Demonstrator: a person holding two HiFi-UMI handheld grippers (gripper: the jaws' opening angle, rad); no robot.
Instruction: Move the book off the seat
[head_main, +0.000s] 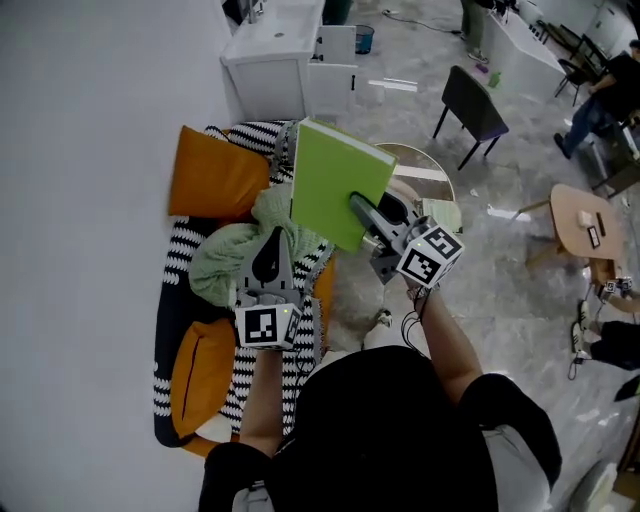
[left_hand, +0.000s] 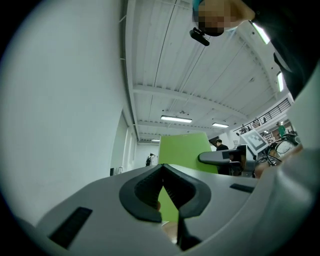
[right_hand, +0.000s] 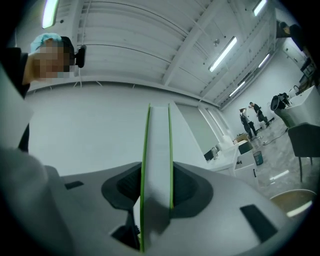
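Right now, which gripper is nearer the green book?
Right. The right gripper is clamped on the green book; the left gripper is apart from it, over the green cloth.

Right gripper (head_main: 358, 206) jaws clamped; left gripper (head_main: 270, 238) seemingly closed.

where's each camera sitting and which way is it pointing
Head view: on the person's head, looking steeply down at the seat, arms, left tool and right tool clamping the green book.
Left gripper view: on the left tool, facing the ceiling; own shut jaws show.
Right gripper view: on the right tool, facing the ceiling; own jaws grip the book.
Shared: all show the book.
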